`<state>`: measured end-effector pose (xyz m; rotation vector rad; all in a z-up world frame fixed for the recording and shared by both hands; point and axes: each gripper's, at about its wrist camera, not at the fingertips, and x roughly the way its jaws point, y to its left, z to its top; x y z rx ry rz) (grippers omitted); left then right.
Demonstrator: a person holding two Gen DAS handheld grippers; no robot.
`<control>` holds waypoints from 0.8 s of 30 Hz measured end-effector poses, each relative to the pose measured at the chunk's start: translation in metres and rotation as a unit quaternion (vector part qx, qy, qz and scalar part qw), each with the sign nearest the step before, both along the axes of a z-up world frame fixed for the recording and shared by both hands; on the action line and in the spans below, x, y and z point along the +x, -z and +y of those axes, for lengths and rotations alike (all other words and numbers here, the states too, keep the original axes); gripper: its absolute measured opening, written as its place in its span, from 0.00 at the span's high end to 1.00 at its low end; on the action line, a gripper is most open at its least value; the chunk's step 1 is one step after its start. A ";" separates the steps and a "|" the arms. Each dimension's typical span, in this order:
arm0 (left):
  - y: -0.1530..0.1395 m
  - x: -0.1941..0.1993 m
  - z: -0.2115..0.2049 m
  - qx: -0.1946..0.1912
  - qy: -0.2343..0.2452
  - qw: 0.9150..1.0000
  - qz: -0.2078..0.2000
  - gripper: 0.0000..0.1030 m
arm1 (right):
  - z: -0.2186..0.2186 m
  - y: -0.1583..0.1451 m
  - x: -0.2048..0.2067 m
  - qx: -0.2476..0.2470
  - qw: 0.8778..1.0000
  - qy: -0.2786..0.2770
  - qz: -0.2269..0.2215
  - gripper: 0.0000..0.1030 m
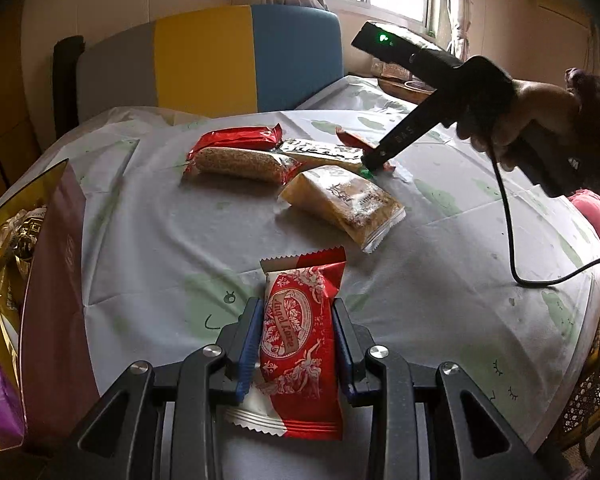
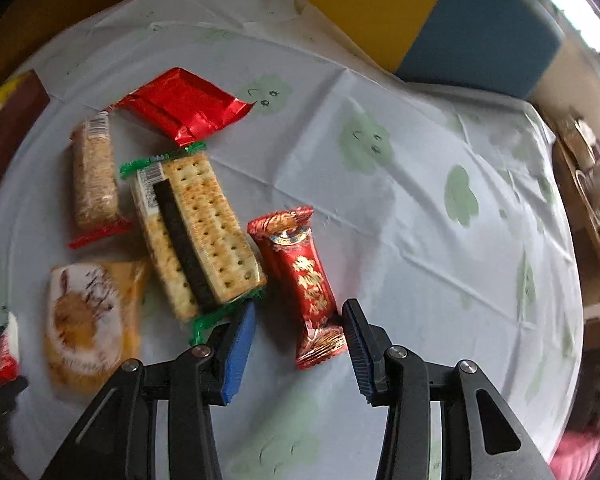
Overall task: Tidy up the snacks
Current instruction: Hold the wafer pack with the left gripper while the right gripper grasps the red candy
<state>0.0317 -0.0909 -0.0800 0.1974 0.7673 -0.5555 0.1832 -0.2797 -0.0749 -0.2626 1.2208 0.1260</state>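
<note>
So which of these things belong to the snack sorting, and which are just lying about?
Job in hand:
left tool, shut on red-and-white packet
right tool, open around red-and-gold packet
cracker pack
grain bar
red foil packet
yellow cake packet
box

Lying about:
chair
tablecloth

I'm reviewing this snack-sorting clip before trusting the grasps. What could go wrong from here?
The right claw straddles only the lower end of the red-gold packet; closing there may pinch just the crimp. Its left pad sits near the cracker pack and may snag its green end. The left claw grips a slippery wrapper.
</note>
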 end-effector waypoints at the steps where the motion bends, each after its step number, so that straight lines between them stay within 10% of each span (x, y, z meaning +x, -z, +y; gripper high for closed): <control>1: 0.000 0.000 0.000 0.000 0.000 1.000 -0.001 0.67 | -0.001 0.000 0.001 0.006 1.000 0.000 0.001 0.72; 13: 0.000 -0.002 0.000 0.002 -0.002 1.000 -0.003 0.67 | -0.015 -0.008 -0.079 0.135 0.986 0.071 0.072 0.77; 24: -0.001 -0.004 -0.004 0.007 -0.009 1.000 -0.008 0.67 | -0.020 -0.023 -0.078 0.175 0.980 0.087 0.020 0.57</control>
